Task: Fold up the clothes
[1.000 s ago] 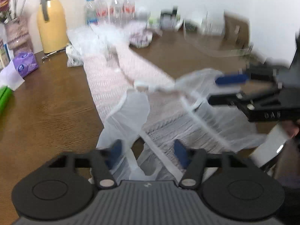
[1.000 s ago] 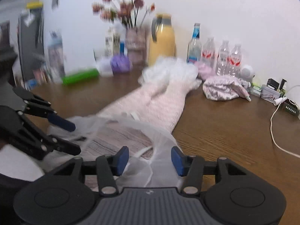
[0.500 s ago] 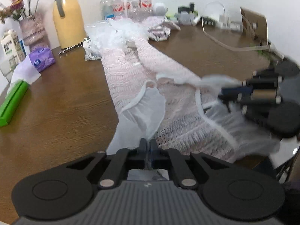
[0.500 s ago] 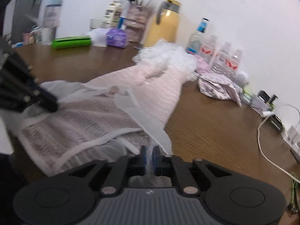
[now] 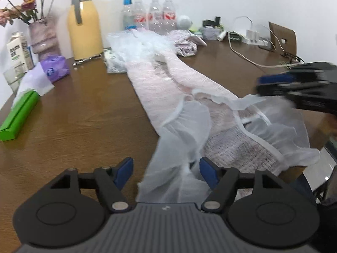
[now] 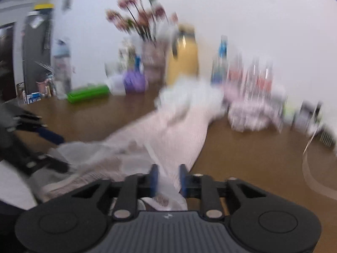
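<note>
A long pink knit garment [image 5: 168, 84] with sheer white ruffles [image 5: 183, 130] lies stretched along the brown table [image 5: 84, 116]. My left gripper [image 5: 166, 169] is open, its blue pads [image 5: 124, 169] on either side of a loose white ruffle at the near end. In the blurred right wrist view the same garment [image 6: 177, 132] runs away from my right gripper [image 6: 167, 180], whose blue pads [image 6: 154, 179] stand apart with white fabric between them. The right gripper also shows at the right edge of the left wrist view [image 5: 299, 84], over the other ruffle.
Along the back wall stand a yellow jug [image 5: 84, 23], water bottles [image 5: 155, 12], a flower vase [image 5: 43, 35] and a milk carton [image 5: 18, 50]. A purple pack [image 5: 55, 68] and green box [image 5: 19, 116] lie at left. Cables and chargers [image 5: 252, 40] lie at back right; a crumpled cloth [image 5: 185, 44] lies mid-back.
Both grippers were shut on the white ruffles half a second ago and have now opened. The right gripper is moving fast, so its view is blurred.
</note>
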A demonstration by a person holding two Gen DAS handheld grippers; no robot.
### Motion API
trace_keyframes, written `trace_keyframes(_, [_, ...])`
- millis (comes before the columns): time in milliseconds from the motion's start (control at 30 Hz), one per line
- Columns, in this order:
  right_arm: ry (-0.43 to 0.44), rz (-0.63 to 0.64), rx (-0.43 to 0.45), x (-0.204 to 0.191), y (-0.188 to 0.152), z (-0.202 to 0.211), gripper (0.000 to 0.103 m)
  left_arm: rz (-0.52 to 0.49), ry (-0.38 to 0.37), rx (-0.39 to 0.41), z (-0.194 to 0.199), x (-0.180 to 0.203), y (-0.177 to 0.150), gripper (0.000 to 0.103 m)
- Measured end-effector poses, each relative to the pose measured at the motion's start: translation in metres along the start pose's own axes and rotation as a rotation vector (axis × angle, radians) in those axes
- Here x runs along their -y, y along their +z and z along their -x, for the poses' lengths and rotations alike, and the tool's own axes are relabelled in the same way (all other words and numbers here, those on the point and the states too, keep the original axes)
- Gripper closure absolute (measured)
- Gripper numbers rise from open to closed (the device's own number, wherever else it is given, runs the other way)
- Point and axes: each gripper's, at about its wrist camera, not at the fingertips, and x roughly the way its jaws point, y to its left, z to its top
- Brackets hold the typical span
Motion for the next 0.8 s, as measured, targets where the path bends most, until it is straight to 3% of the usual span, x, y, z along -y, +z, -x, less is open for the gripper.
trace_keyframes(100, [0.05, 0.059, -0.076, -0.009, -0.009, -0.006, 0.093, -0.059, -0.05, 0.028, 0.009, 0.002, -0.008, 0.031])
trace_keyframes(167, [0.033, 0.11, -0.078, -0.015, -0.014, 0.009, 0.09, -0.099, -0.083, 0.047, 0.015, 0.004, -0.013, 0.031])
trace_keyframes(233, [0.052, 0.12, -0.025, -0.015, -0.018, 0.036, 0.084, -0.139, -0.116, 0.066, 0.02, 0.005, -0.018, 0.031])
trace_keyframes(367, [0.27, 0.136, 0.056, -0.016, -0.036, 0.078, 0.071, -0.218, -0.182, 0.103, 0.032, 0.008, -0.028, 0.026])
trace_keyframes(400, [0.283, 0.165, 0.04, -0.02, -0.039, 0.078, 0.065, -0.238, -0.199, 0.113, 0.035, 0.009, -0.03, 0.026])
trace_keyframes(533, [0.261, 0.284, -0.072, -0.032, -0.053, 0.066, 0.07, -0.326, -0.247, 0.13, 0.042, 0.013, -0.041, 0.028])
trace_keyframes(567, [0.277, 0.282, -0.08, -0.031, -0.055, 0.066, 0.078, -0.347, -0.248, 0.116, 0.039, 0.014, -0.044, 0.035])
trace_keyframes(600, [0.294, 0.28, -0.088, -0.03, -0.057, 0.067, 0.093, -0.355, -0.258, 0.105, 0.037, 0.013, -0.047, 0.041])
trace_keyframes(633, [0.296, 0.277, -0.09, -0.029, -0.059, 0.068, 0.099, -0.36, -0.269, 0.096, 0.035, 0.012, -0.049, 0.055])
trace_keyframes(667, [0.291, 0.278, -0.091, -0.029, -0.059, 0.069, 0.101, -0.364, -0.27, 0.079, 0.032, 0.011, -0.05, 0.075])
trace_keyframes(733, [0.324, 0.277, -0.075, -0.026, -0.052, 0.071, 0.103, -0.379, -0.268, 0.051, 0.029, 0.01, -0.049, 0.096])
trace_keyframes(800, [0.378, 0.263, -0.043, -0.021, -0.042, 0.079, 0.103, -0.401, -0.27, 0.068, 0.035, 0.006, -0.043, 0.1])
